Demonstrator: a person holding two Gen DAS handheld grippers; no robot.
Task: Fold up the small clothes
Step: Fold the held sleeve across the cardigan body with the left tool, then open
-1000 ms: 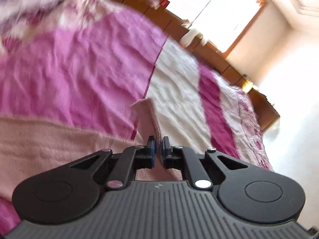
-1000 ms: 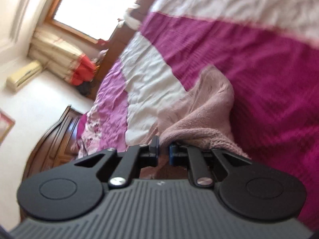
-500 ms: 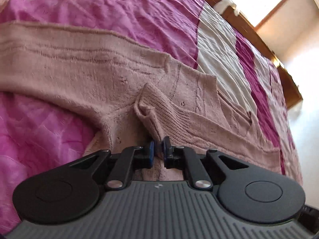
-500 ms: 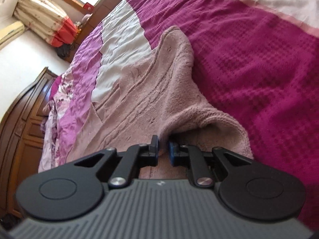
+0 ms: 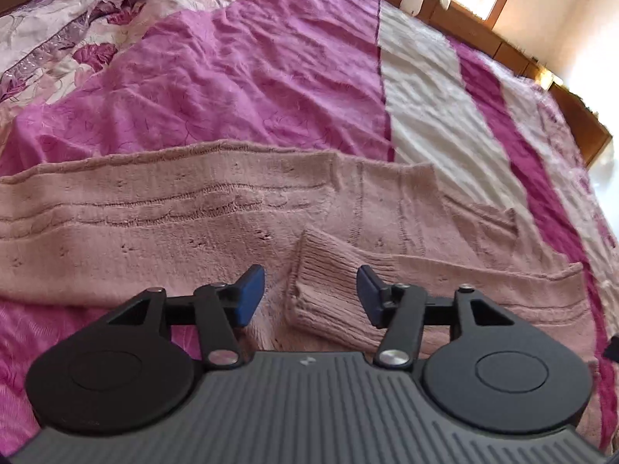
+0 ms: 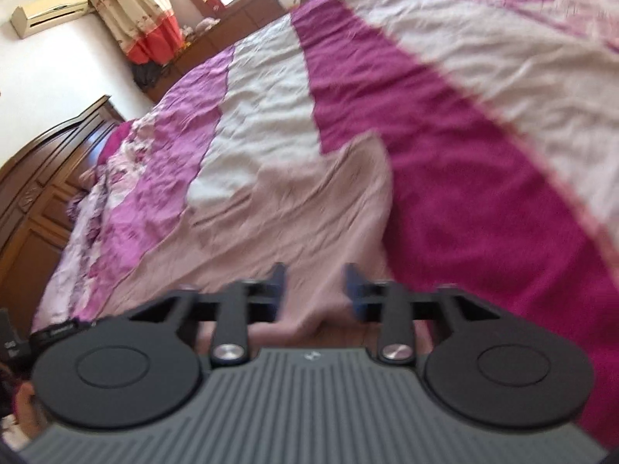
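A dusty-pink knitted sweater lies spread flat on the bed. In the left wrist view its ribbed cuff rests on the sweater body between the fingers of my left gripper, which is open and holds nothing. In the blurred right wrist view the sweater lies flat under my right gripper, which is open and empty just above the fabric.
The bed has a magenta, pink and cream striped quilt. A dark wooden headboard stands at the left of the right wrist view. A wooden bed frame and a bright window are at the far side. Curtains hang by the window.
Both grippers carried sweater parts down onto the bed, then opened and let go. The cuff now lies flat on the sweater body, and the raised fold by the right gripper has flattened.
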